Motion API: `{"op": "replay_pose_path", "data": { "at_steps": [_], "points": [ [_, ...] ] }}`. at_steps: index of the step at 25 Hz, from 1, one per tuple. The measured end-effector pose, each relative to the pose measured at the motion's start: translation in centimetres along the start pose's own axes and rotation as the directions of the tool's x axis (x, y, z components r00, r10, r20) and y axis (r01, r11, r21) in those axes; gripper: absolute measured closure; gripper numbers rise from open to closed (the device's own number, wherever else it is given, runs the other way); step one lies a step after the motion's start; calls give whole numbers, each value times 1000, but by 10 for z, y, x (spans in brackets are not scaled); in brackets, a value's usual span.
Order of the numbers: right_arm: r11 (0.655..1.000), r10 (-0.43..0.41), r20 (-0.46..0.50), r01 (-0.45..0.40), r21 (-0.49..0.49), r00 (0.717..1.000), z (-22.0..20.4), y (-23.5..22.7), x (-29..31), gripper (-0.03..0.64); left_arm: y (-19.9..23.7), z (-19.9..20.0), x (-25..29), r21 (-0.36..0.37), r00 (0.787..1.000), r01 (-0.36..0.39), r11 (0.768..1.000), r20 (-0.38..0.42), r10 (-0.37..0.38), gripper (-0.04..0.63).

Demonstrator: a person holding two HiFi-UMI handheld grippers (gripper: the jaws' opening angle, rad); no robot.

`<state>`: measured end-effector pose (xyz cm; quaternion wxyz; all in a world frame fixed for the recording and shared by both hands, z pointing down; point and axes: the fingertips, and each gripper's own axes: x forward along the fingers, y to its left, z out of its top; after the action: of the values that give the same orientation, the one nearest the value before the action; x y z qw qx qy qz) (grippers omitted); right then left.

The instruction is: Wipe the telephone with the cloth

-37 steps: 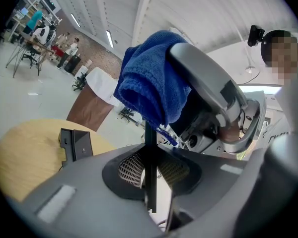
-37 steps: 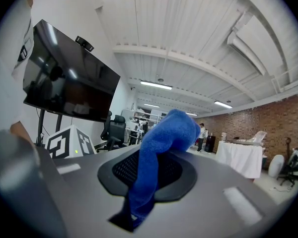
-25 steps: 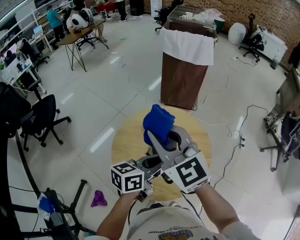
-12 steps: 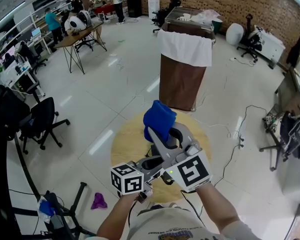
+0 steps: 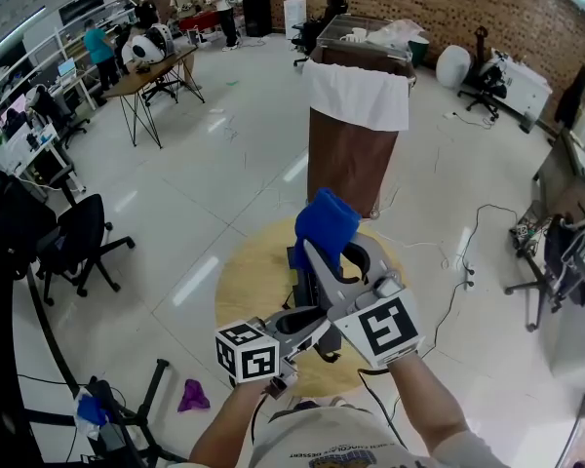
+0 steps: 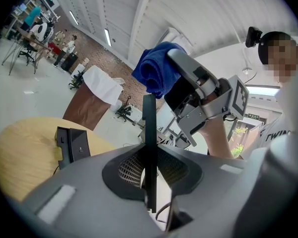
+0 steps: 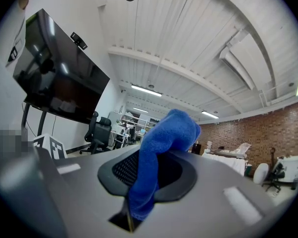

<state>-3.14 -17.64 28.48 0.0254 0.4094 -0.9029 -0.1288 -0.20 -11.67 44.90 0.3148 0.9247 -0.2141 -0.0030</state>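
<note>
Shifting up and to the right in the head view since a second ago, the right hand-held gripper [image 5: 322, 250] is carrying the blue cloth [image 5: 327, 222] higher over the round wooden counter [image 5: 249, 281], while the left hand-held gripper [image 5: 310, 320] is staying where it was at the lower middle of the frame. In the right gripper view the jaws are pinching the cloth between them, with its bunched upper end rising above the jaws at the centre of the frame. In the left gripper view the jaws are clamping a thin black telephone [image 6: 149, 148], which is standing upright and showing only its narrow edge at the middle of the frame. The cloth is hanging at the upper middle of that view, just above the top of the telephone; whether the two are touching is not clear. A black box-shaped base [image 6: 72, 144] is sitting on the counter at the left of that view, apart from the telephone. Beyond the counter, in the upper middle of the head view, a brown bin [image 5: 356, 154] with a white liner is standing on the floor. A purple rag [image 5: 192, 390] is lying on the floor at the lower left.
</note>
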Motion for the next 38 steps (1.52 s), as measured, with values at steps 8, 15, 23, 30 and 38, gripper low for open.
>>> {"op": "replay_pose_path", "data": {
  "at_steps": [8,15,23,30,38],
  "points": [
    [999,-39,-14,39,16,999,-7,-22,-7,555,0,5,-1,-7,1000,-4,1000,16,4,535],
    [998,-64,-28,65,22,998,-15,-32,-12,555,0,7,-6,-10,1000,-6,1000,30,6,535],
    [995,-94,-49,96,33,994,-24,-44,-18,555,0,9,-7,-10,999,-2,1000,35,3,535],
    [994,-105,-48,107,39,993,-26,-45,-24,555,1,19,-13,-58,996,19,998,92,-14,535],
    [997,-65,-98,69,31,993,-46,-26,-25,555,8,30,-20,-77,991,7,997,133,3,535]
  ]
}}
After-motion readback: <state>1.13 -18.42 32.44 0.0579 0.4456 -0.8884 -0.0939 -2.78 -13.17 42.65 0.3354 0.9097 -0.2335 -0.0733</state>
